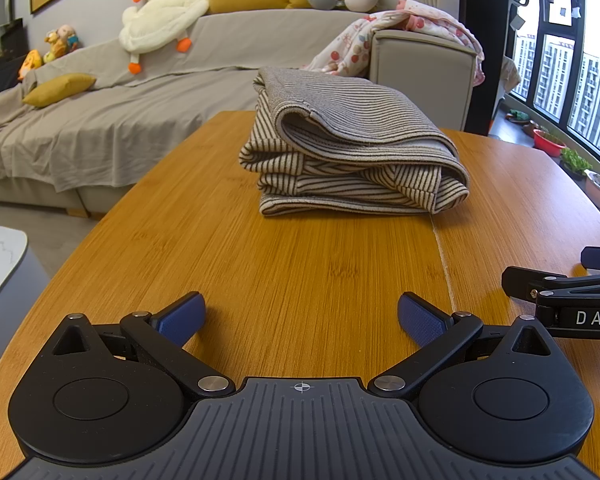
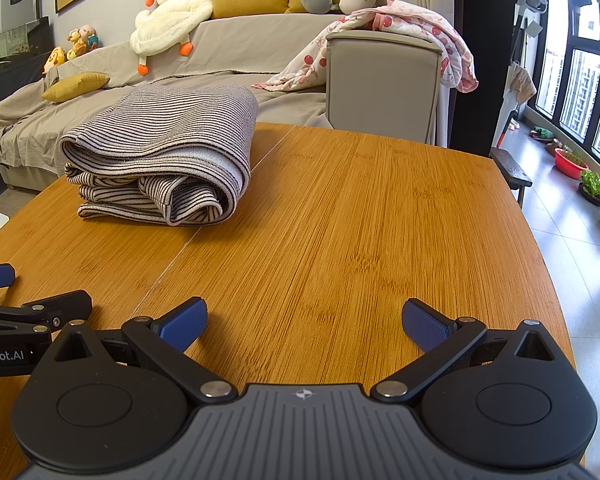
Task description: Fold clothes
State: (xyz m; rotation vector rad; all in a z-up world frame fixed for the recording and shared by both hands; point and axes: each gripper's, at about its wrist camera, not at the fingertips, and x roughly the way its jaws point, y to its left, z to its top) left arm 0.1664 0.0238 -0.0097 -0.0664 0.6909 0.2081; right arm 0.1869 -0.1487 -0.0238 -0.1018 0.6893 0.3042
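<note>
Closest in, the left tongs (image 1: 302, 314) sit low over the wooden bench (image 1: 300, 264), their blue pads (image 1: 182, 316) spread wide apart with nothing between them, only bare wood grain. The right tongs (image 2: 304, 320) are held the same way just beside them, pads (image 2: 426, 324) well apart and empty; from the left wrist view their black linkage pokes in at the right edge, and from the right wrist view the left pair shows at the left edge.

Farther along the bench lies the striped garment (image 1: 352, 148), folded into a thick, soft bundle of several layers, the top layer grey with fine stripes and the lower layers cream with dark stripes. It rests on the bench toward the far side, well apart from both tongs, just beside a thin seam (image 1: 444, 256) running through the wood.

Behind the bench stands a sofa (image 1: 112, 120) under a grey cover, with a plush duck (image 1: 160, 12), yellow cushions (image 1: 60, 88) and a floral blanket (image 1: 412, 32) draped over the armrest. Tall windows (image 1: 572, 76) fill the right side.
</note>
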